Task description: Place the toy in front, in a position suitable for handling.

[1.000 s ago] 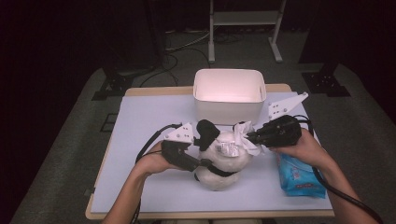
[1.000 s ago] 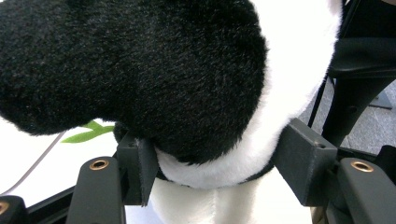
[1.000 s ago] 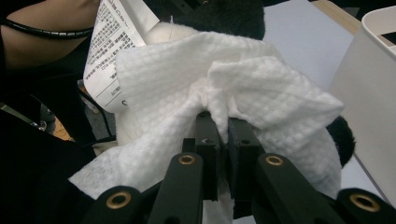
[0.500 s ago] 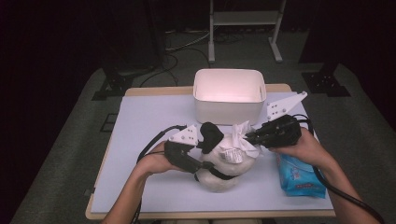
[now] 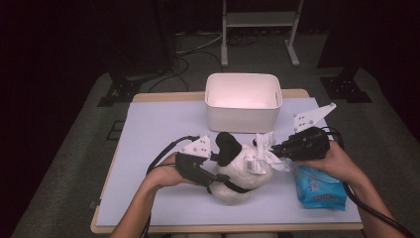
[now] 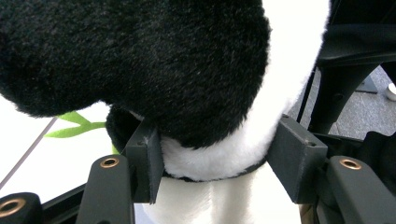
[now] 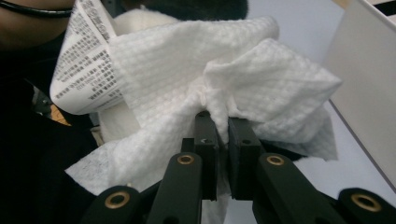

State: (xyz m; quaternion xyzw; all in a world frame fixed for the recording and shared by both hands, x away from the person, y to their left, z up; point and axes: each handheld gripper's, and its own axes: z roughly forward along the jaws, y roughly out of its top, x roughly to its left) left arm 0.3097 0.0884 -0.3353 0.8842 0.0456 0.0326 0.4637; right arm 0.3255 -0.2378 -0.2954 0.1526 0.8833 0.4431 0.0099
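Panda, near desk's front edge: left fingers clamping its neck; right fingers pinching wipe. Hold firm, wipe lightly.

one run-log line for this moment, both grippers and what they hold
left gripper: jaws just closing, clamped on black-and-white plush panda | right gripper: shut on white textured wipe against panda | white rectangular plastic bin: behind

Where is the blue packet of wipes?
In the high view the blue packet lies on the table near its front right corner, just under the person's right hand, right of the panda toy.
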